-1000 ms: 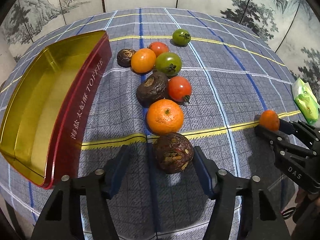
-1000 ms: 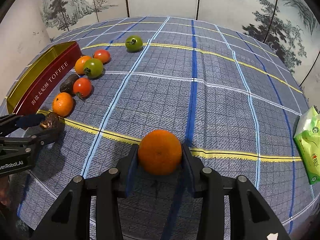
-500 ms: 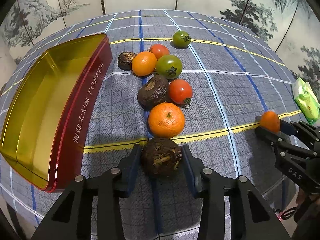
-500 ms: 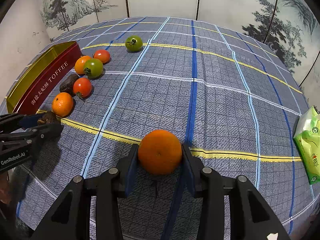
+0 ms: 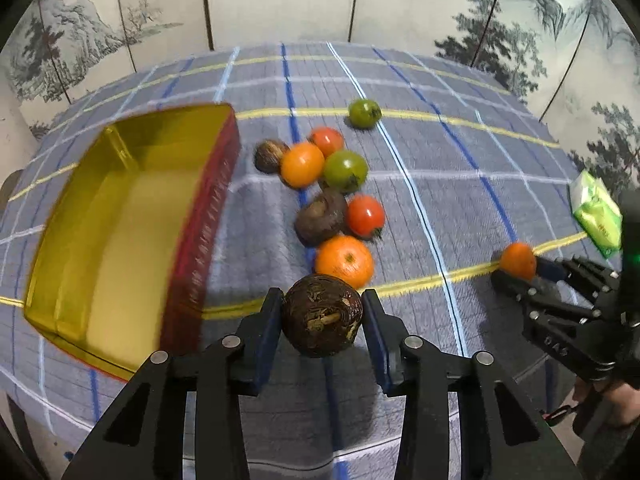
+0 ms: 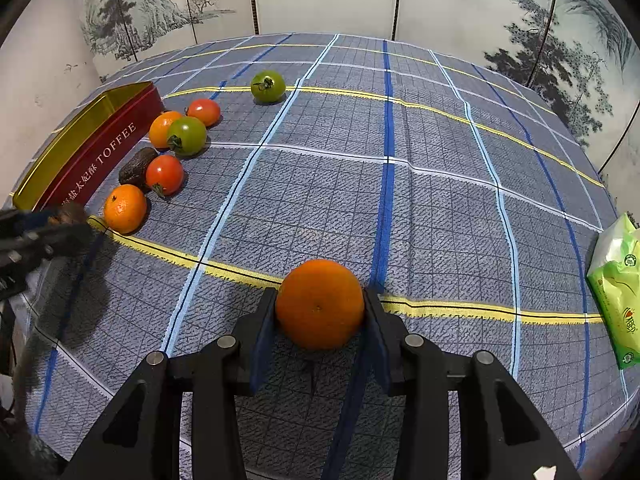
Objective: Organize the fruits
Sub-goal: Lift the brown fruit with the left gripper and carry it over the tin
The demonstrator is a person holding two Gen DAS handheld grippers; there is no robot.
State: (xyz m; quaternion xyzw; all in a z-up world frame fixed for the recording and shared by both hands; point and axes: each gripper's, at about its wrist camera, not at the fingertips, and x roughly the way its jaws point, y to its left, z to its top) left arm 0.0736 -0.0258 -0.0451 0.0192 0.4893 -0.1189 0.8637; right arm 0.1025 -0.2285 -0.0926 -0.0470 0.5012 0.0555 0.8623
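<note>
Over plaid cloth, L gripper clamps brown fruit w/ R gripper clamping orange; toffee tin holds nothing yet, approx. eight fruits left on cloth beside it.

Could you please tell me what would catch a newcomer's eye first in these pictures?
Probably the two loaded grippers: the left gripper is shut on a wrinkled dark brown round fruit, and the right gripper is shut on a smooth orange citrus fruit, both above the blue checked tablecloth. Next come the open gold-lined red tin on the left and the cluster of red, green, orange and brown fruits beside it.
</note>
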